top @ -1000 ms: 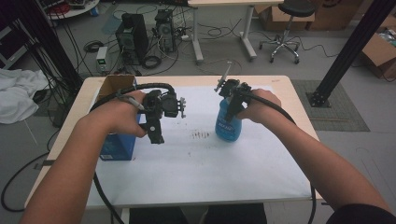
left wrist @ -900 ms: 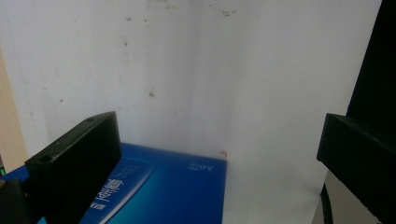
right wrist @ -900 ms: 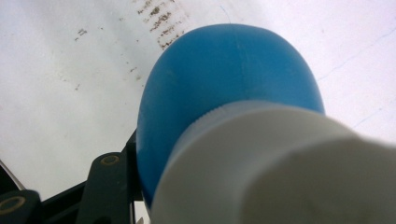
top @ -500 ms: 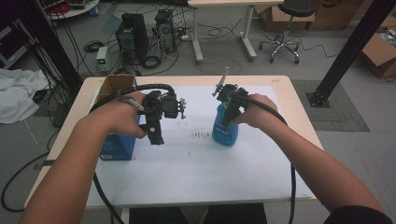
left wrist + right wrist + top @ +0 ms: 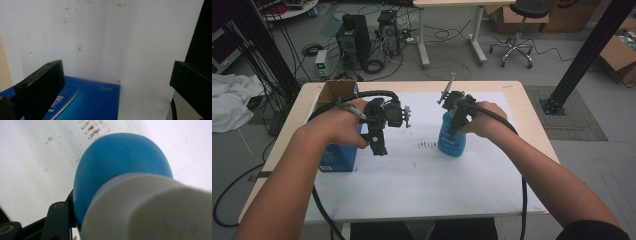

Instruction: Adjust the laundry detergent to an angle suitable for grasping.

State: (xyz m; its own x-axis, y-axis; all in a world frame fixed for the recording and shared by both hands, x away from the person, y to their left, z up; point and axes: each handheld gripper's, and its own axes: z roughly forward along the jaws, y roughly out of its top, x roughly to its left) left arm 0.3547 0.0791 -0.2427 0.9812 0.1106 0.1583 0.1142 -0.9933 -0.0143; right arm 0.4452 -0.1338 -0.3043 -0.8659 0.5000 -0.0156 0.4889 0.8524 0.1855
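A blue bottle (image 5: pixel 452 142) with a white cap (image 5: pixel 150 207) stands right of the table's middle, its rounded blue shoulder (image 5: pixel 120 162) close up in the right gripper view. My right gripper (image 5: pixel 457 117) is shut on the bottle's neck from above. Whether the bottle's base rests on the white sheet I cannot tell. My left gripper (image 5: pixel 379 145) hangs over the left of the sheet, pointing down, its jaws wide apart with nothing between them (image 5: pixel 112 82). Just below and left of it lies a blue box (image 5: pixel 92 102), also (image 5: pixel 337 157).
A white sheet (image 5: pixel 412 185) covers most of the wooden table (image 5: pixel 532 110). An open cardboard box (image 5: pixel 334 92) stands at the back left corner behind the blue box. Dark smudges (image 5: pixel 427 145) mark the sheet beside the bottle. Cables trail from both grippers.
My right hand has shifted slightly left and nearer with the blue bottle in its grip. The left hand has stayed where it was.
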